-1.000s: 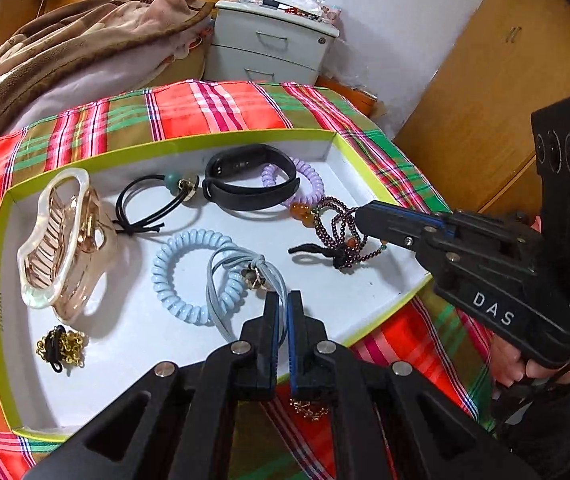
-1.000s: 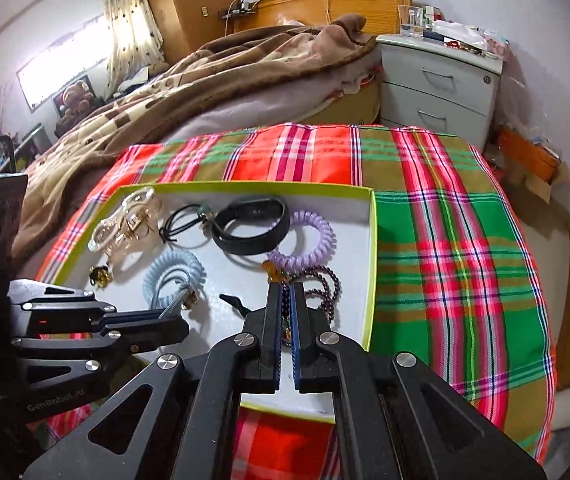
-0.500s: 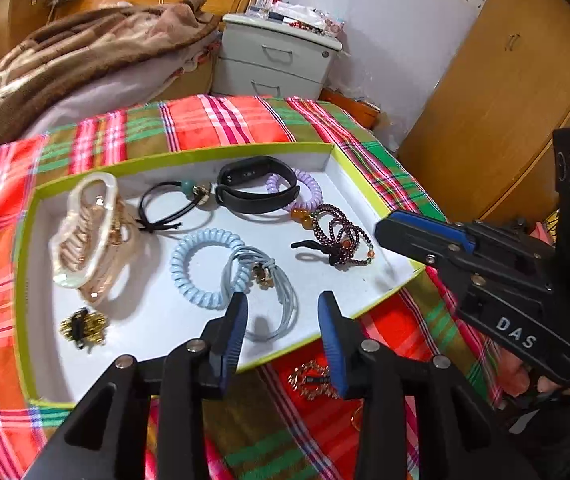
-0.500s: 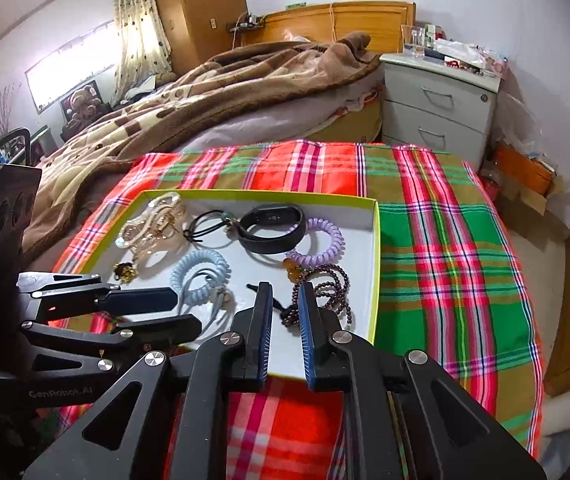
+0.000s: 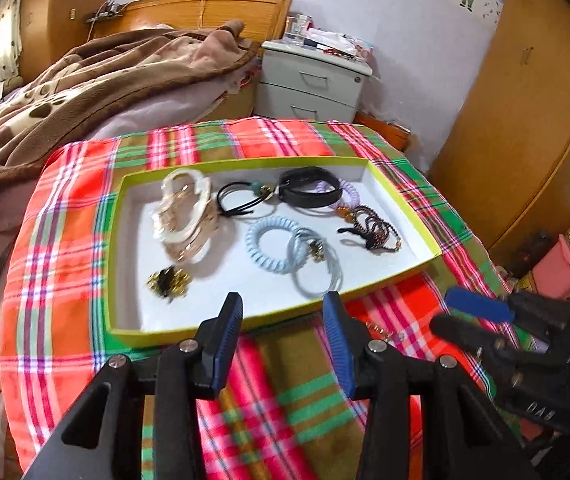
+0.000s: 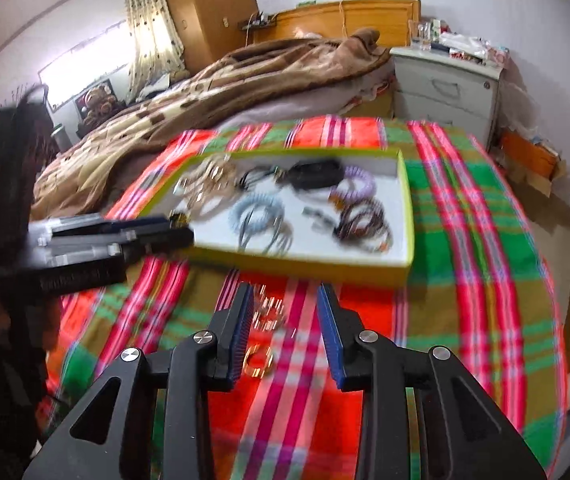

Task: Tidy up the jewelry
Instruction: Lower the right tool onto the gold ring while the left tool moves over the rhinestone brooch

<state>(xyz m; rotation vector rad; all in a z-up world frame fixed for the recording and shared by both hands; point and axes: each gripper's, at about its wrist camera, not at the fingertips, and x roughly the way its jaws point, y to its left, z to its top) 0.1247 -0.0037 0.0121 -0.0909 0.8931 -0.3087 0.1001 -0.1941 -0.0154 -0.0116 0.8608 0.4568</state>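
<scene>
A shallow white tray with a lime rim lies on the plaid cloth. In it are a cream hair claw, a black hair tie, a black band, a purple coil tie, a blue coil tie, a grey tie, a beaded bracelet and a small gold piece. My left gripper is open and empty, near the tray's front edge. My right gripper is open and empty over loose gold jewelry on the cloth.
The plaid cloth covers the bed end. A brown blanket is heaped behind. A white nightstand stands at the back, wooden wardrobe doors on the right.
Both grippers have opened from shut and drawn back from the tray toward the near edge of the cloth. The right view is now motion-blurred.
</scene>
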